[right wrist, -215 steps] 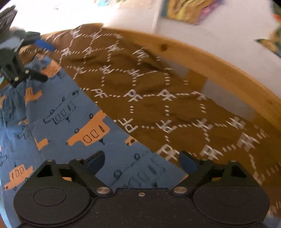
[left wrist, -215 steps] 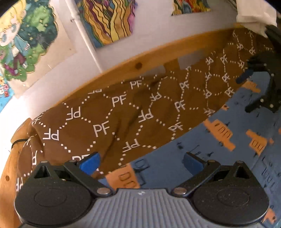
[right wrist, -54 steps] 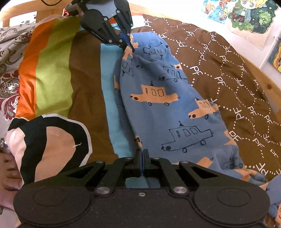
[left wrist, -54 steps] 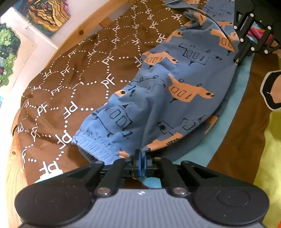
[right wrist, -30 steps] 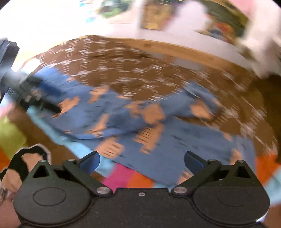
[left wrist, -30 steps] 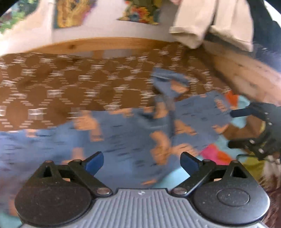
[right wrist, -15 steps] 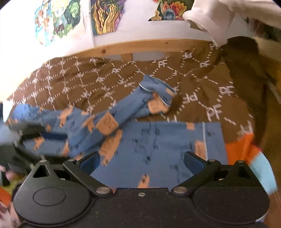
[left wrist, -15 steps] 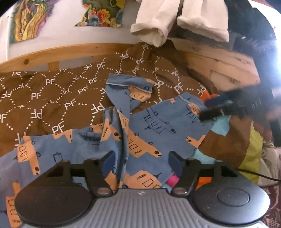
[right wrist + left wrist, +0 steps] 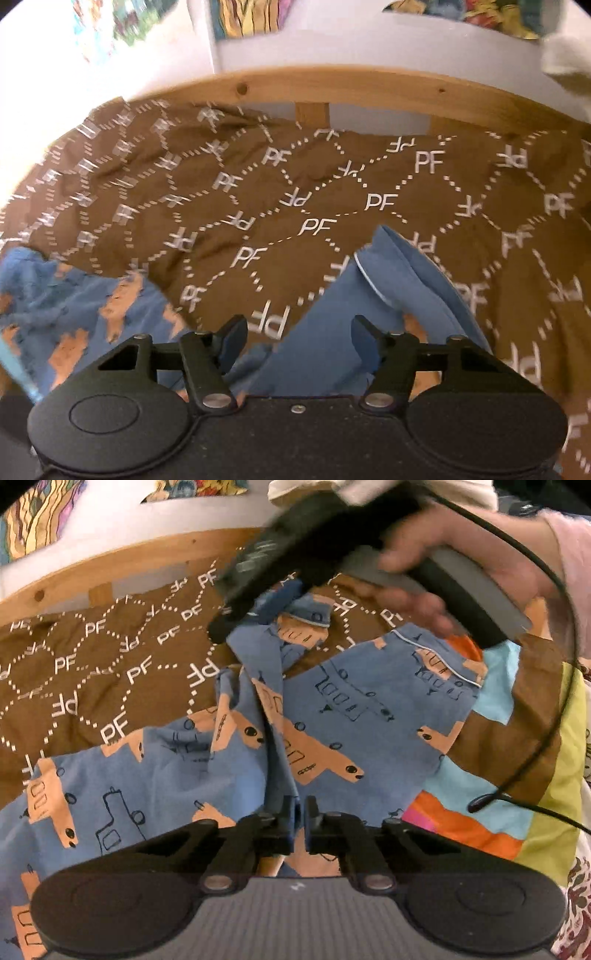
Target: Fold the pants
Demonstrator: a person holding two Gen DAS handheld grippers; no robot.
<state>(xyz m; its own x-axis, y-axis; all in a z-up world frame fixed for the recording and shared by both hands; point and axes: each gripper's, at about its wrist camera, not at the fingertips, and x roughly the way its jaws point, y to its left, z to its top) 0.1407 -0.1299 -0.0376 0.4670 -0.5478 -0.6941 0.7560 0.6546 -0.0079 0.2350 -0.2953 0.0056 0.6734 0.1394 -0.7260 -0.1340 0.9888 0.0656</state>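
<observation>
Left wrist view alone shows left gripper [image 9: 300,814] pinching pants [image 9: 354,709] (crumpled).

Matt cloth pants [image 9: 369,709], wooden bedframe [image 9: 332,79]

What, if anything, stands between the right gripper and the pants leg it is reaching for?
Nothing visible does. The right gripper is open with the blue pants leg end already lying between its fingers, on the brown blanket.

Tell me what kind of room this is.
Most likely a bedroom, perhaps a child's. The pants lie on a bed with a brown PF-print cover and a wooden bed rail, and colourful drawings hang on the wall.
</observation>
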